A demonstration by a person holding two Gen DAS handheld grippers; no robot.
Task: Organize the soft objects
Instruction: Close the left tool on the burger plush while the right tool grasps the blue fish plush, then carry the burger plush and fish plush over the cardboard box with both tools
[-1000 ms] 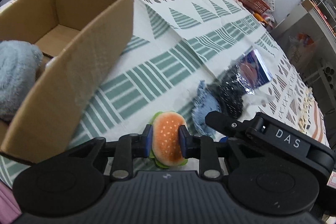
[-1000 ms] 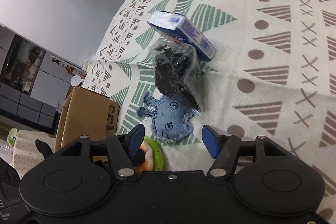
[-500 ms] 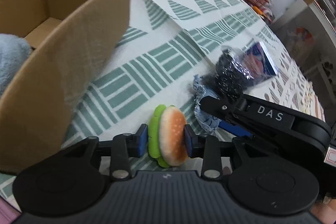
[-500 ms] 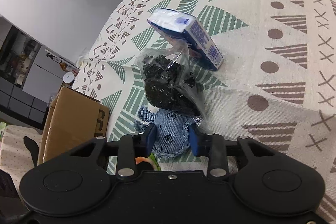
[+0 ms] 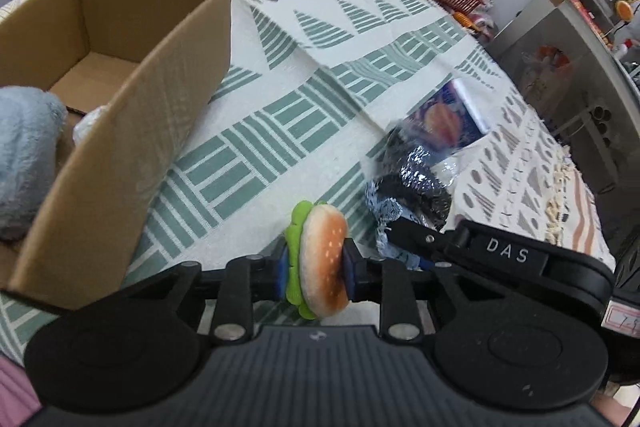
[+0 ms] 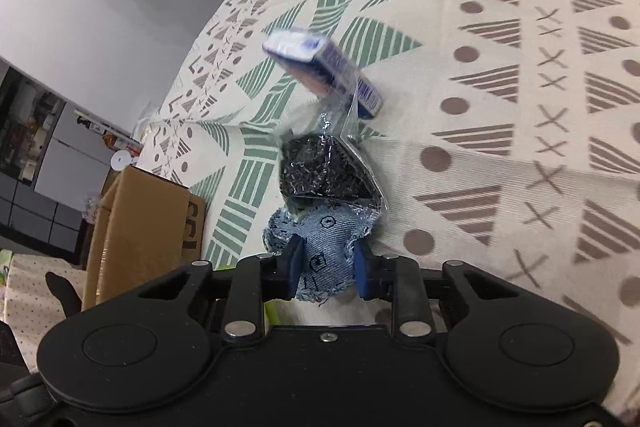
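Desk (image 5: pixel 280 99) covered by cream cloth (image 6: pixel 500 39) with green and brown geometric print. Open cardboard box (image 5: pixel 132 99) resting on cloth, taken as landmark. Clear bag of black bits (image 6: pixel 324 173) lying on cloth well right of box. Blue printed carton (image 6: pixel 328 67) just beyond bag, farther from box, touching bag's clear top. Far desk edge behind box crowded with blurred clutter.

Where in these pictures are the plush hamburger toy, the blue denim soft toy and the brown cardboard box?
plush hamburger toy (image 5: pixel 322 259), left wrist view, on its orange bun.
blue denim soft toy (image 6: pixel 326 251), right wrist view, on its middle.
brown cardboard box (image 5: pixel 132 131), left wrist view, on its outer side wall.
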